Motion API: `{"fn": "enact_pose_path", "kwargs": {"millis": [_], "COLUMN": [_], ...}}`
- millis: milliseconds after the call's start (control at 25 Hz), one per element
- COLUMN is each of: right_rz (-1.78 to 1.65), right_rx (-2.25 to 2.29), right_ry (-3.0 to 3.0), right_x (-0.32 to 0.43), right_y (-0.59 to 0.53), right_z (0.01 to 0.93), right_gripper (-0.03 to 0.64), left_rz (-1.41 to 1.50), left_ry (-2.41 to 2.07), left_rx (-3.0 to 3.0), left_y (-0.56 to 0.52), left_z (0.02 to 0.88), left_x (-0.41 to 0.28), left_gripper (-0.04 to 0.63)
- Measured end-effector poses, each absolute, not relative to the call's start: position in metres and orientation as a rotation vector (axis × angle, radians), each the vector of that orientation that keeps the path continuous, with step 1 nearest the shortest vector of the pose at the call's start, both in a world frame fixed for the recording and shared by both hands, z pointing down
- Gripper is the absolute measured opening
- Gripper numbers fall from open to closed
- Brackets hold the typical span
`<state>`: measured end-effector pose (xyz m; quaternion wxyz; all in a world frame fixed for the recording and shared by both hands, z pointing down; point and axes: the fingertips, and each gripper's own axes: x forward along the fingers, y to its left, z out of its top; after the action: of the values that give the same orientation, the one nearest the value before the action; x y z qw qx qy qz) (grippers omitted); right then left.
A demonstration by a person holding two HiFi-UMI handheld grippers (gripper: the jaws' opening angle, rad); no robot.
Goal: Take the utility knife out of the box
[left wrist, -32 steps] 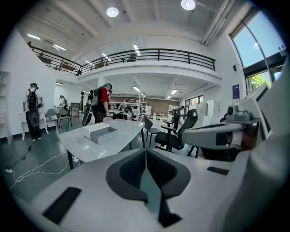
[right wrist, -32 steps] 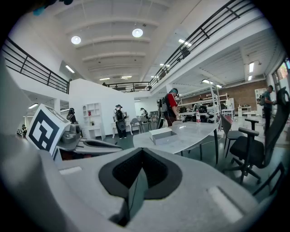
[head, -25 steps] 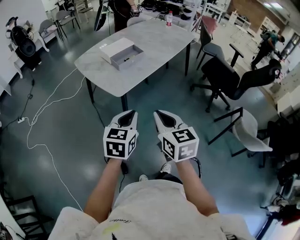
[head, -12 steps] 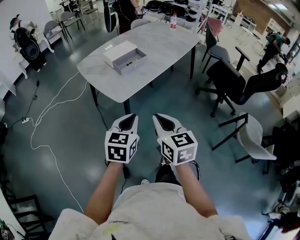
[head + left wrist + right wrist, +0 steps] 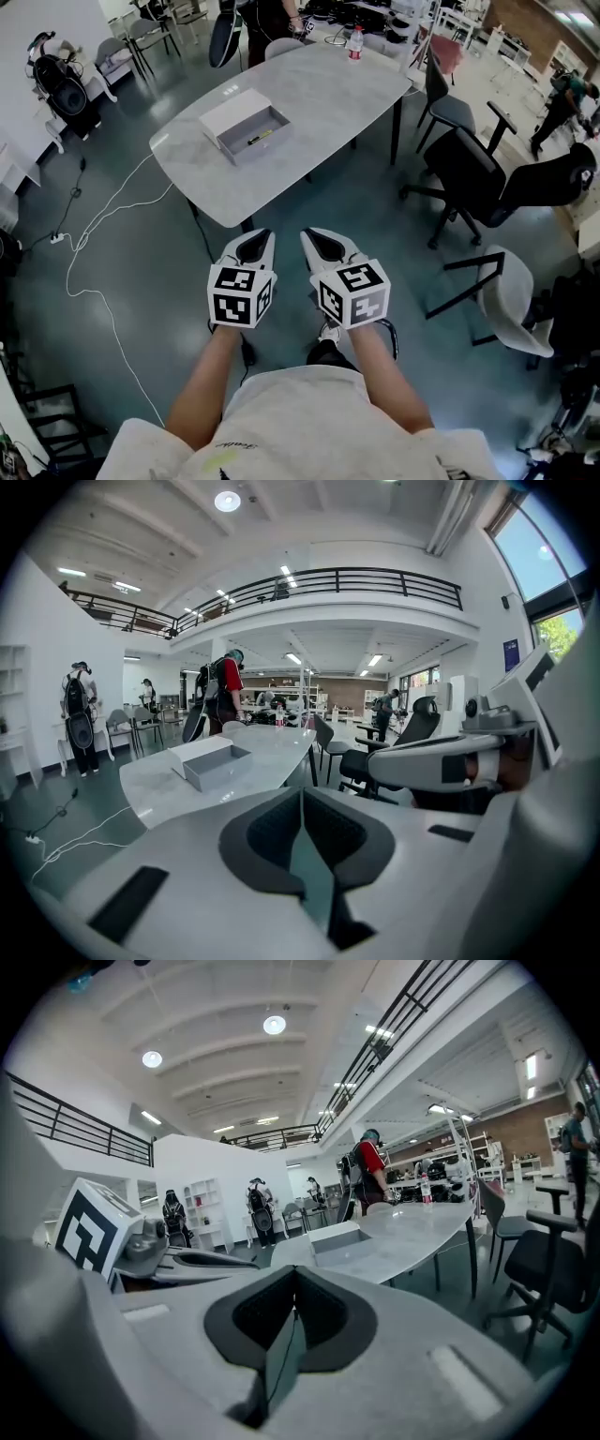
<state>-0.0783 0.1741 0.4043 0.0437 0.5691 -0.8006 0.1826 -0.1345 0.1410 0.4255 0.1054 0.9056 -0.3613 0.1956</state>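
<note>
A grey table point(image 5: 319, 103) is set on the dark floor point(image 5: 141, 244). An open box point(image 5: 255, 133) is placed on it, touching a white lid point(image 5: 223, 111); a bottle point(image 5: 354, 40) is stood at the far end.

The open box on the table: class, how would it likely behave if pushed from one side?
The box looks shallow and thin-walled, so it is probably light. On the smooth-looking table it would likely slide rather than tip, being low and wide.

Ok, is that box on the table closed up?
No, the box on the table lies open in the head view, with its white lid lying beside it.
</note>
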Motion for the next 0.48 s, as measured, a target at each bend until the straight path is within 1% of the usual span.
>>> {"fn": "enact_pose_path", "kwargs": {"millis": [480], "right_rz": [0.572], "right_rx": [1.647], "right_ry": [-2.538], "right_x": [-0.013], "right_y": [0.124], "right_z": [0.41], "right_gripper": [0.005], "left_rz": [0.611], "left_ry": [-1.125], "left_rx": [2.609], "left_y": [0.096], "left_z": [0.435], "left_x": [-0.066], "left_gripper": [0.018]}}
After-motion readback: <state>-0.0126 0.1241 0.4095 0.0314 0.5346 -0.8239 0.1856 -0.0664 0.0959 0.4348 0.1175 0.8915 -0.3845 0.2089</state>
